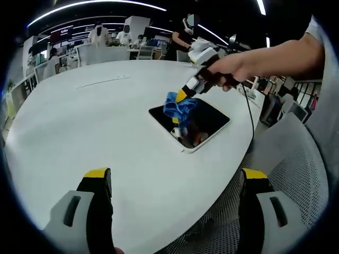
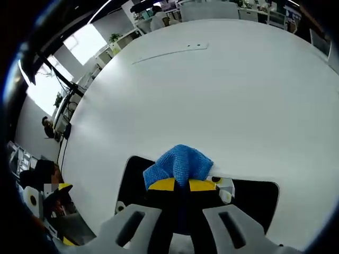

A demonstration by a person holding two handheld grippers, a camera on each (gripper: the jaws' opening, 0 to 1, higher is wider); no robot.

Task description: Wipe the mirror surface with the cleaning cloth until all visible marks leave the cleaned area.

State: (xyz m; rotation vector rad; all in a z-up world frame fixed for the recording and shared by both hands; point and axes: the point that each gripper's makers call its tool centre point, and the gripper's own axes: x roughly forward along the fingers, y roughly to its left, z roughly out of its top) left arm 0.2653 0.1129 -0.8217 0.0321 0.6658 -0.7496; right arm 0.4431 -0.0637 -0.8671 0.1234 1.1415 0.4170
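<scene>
A dark mirror (image 1: 212, 120) in a white frame lies flat on the white table (image 1: 95, 121) near its right edge. A person's hand (image 1: 241, 66) holds my right gripper (image 1: 183, 98), which comes in from the upper right, shut on a blue cleaning cloth (image 1: 176, 106) that rests on the mirror's left part. In the right gripper view the yellow-tipped right gripper (image 2: 181, 185) pinches the blue cloth (image 2: 179, 163) over the mirror (image 2: 257, 198). My left gripper (image 1: 176, 174) hovers over the table's near side, open and holding nothing, well short of the mirror.
A grey mesh chair (image 1: 296, 159) stands by the table edge on the right, with a black cable (image 1: 249, 114) hanging there. A thin seam (image 2: 169, 53) crosses the far tabletop. People and desks (image 1: 111, 45) fill the background.
</scene>
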